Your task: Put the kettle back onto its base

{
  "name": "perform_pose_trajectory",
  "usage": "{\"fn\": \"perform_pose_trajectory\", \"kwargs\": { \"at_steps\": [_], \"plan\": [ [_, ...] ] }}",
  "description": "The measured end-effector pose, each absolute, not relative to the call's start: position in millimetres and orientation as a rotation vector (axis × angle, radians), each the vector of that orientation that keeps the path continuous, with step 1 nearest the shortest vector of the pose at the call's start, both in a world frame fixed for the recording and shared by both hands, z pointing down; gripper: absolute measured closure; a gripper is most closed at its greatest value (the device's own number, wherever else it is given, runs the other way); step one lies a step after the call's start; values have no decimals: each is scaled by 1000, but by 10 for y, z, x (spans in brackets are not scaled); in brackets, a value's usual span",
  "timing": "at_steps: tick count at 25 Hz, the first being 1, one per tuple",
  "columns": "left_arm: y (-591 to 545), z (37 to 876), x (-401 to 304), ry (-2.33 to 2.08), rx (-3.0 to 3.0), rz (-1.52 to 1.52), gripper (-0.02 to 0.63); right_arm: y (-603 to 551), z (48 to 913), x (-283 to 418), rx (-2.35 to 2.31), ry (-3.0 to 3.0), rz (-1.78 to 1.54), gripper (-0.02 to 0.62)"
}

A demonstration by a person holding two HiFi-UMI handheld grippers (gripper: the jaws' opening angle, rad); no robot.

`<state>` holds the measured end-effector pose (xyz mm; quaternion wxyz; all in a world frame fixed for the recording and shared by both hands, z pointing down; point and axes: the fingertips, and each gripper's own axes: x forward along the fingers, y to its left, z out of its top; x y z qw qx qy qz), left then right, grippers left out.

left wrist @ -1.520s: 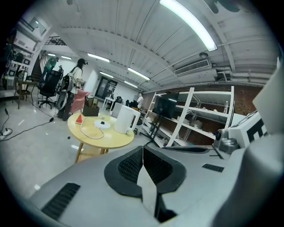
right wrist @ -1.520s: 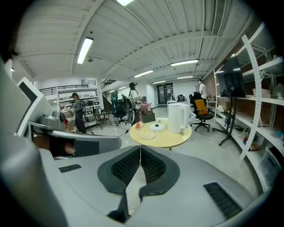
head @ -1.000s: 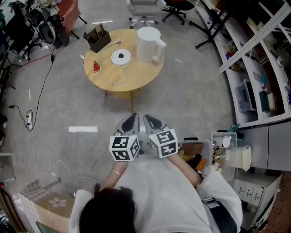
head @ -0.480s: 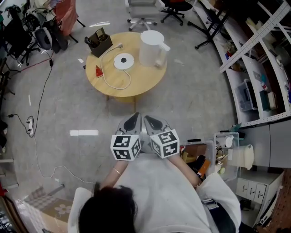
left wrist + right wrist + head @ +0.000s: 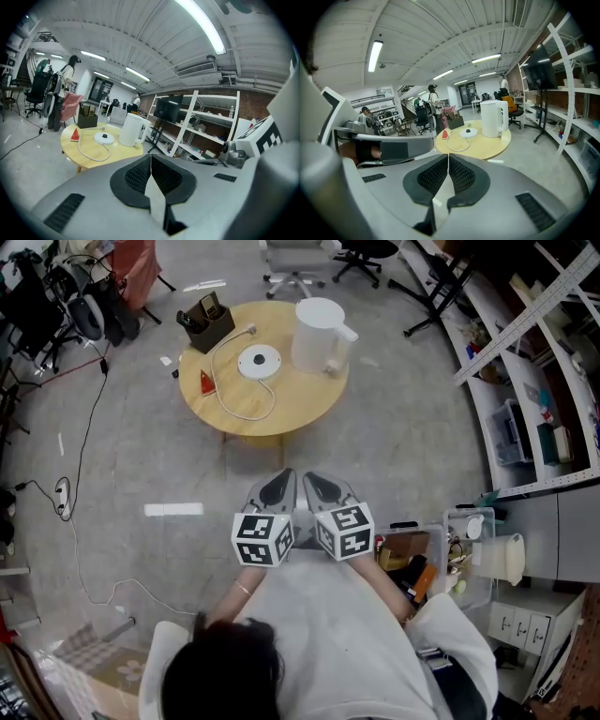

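**Head view.** The kettle base point(image 5: 260, 361), a white disc, lies on the round wooden surface point(image 5: 286, 409). The white kettle point(image 5: 319, 334) stands upright on the surface just to the right of the base, not on it, with its handle turned away from the base. A white cord point(image 5: 246, 412) loops from the base toward the near edge. A red triangular object point(image 5: 204, 382) lies left of the base, and a dark organiser box point(image 5: 206, 320) stands beyond it to the left. The left claw point(image 5: 281, 480) and right claw point(image 5: 314, 482) are held side by side over the floor, well apart from the base.

**Left gripper view.** The left claw point(image 5: 151, 157) has its jaws pressed together with nothing between them. The kettle point(image 5: 131, 130) stands right of the base point(image 5: 103, 138).

**Right gripper view.** The right claw point(image 5: 448, 158) has its jaws fully together and empty. The kettle point(image 5: 493, 118) stands right of the base point(image 5: 468, 133).
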<state>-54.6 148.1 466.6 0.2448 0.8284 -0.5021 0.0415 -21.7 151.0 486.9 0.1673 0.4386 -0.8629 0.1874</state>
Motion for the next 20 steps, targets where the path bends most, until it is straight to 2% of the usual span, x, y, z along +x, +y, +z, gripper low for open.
{"fn": "perform_pose_trajectory", "kwargs": {
  "at_steps": [20],
  "plan": [
    [1458,4613,-602,-1361,2276,107,580,1412,4694,-204,1339,-2487,487,568]
  ]
}}
